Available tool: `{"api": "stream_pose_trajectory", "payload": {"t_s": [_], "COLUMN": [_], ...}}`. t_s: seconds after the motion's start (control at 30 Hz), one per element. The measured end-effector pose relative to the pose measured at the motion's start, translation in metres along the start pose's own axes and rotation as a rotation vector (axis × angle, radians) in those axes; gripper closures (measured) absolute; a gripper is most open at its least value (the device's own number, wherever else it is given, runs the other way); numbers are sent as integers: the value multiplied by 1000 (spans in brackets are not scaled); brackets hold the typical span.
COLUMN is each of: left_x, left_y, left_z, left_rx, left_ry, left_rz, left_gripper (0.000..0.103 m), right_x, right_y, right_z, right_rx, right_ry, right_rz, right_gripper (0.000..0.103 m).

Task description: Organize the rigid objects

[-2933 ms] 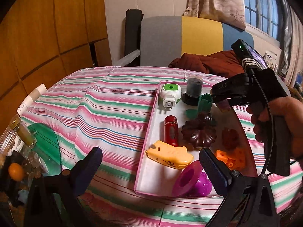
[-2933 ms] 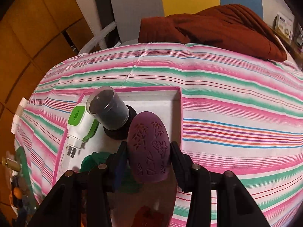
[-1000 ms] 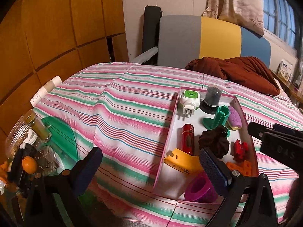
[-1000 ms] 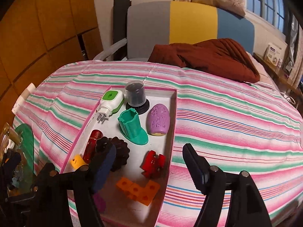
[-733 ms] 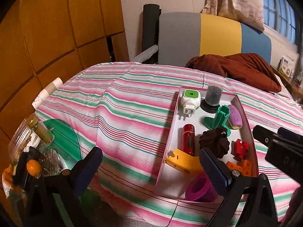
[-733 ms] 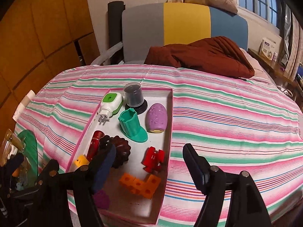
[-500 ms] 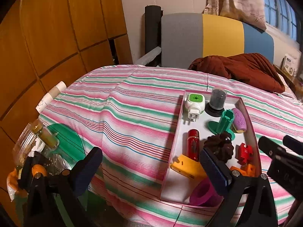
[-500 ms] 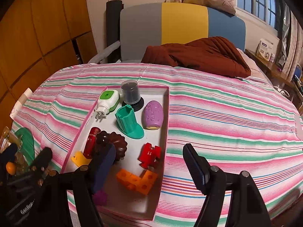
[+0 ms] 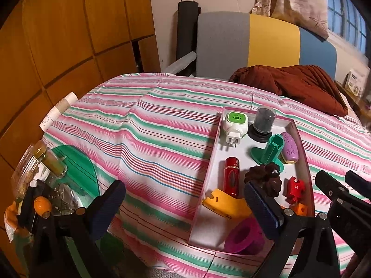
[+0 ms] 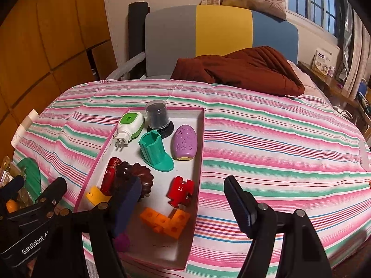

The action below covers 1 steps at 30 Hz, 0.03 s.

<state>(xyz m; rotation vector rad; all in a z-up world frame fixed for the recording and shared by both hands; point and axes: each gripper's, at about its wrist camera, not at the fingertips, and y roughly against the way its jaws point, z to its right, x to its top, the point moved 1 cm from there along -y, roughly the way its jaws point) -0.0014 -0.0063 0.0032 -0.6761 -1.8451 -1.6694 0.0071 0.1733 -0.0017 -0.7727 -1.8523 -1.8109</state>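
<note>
A pink-rimmed white tray (image 9: 205, 180) (image 10: 183, 169) lies on the striped bedspread. It holds a purple egg (image 10: 184, 142) (image 9: 289, 148), a green holder (image 10: 154, 150), a white-green plug-in (image 10: 131, 124), a capped dark cylinder (image 10: 157, 115), a red tube (image 9: 230, 176), a brown fluted mould (image 10: 141, 179), a red puzzle piece (image 10: 180, 191), orange blocks (image 10: 167, 221), a yellow wedge (image 9: 225, 203) and a magenta ring (image 9: 243, 236). My right gripper (image 10: 183, 192) hangs open over the tray's near end, holding nothing. To the left of the tray, my left gripper (image 9: 183, 199) is open and empty.
A brown quilt (image 10: 243, 71) lies at the back of the bed, before a grey, yellow and blue chair back (image 10: 220, 30). Jars and a green plate (image 9: 76, 169) crowd the lower left. Stacked paper cups (image 9: 58, 111) rest by the wooden wall.
The purple egg that my right gripper held over the tray now lies in it beside the green holder. That gripper has opened and drawn back. Both views now take in the whole tray.
</note>
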Motion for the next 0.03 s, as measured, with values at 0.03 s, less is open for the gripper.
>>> {"api": "stream_pose_trajectory", "payload": {"t_s": [0.03], "left_x": [-1], "left_y": [0], "left_z": [1], "left_rx": [0], "left_ry": [-6], "left_rz": [2], "left_gripper": [0], "right_x": [0], "right_y": [-1], "right_z": [1], "right_rx": [2], "right_ry": [-2], "right_rz": [-3], "right_gripper": [28]}}
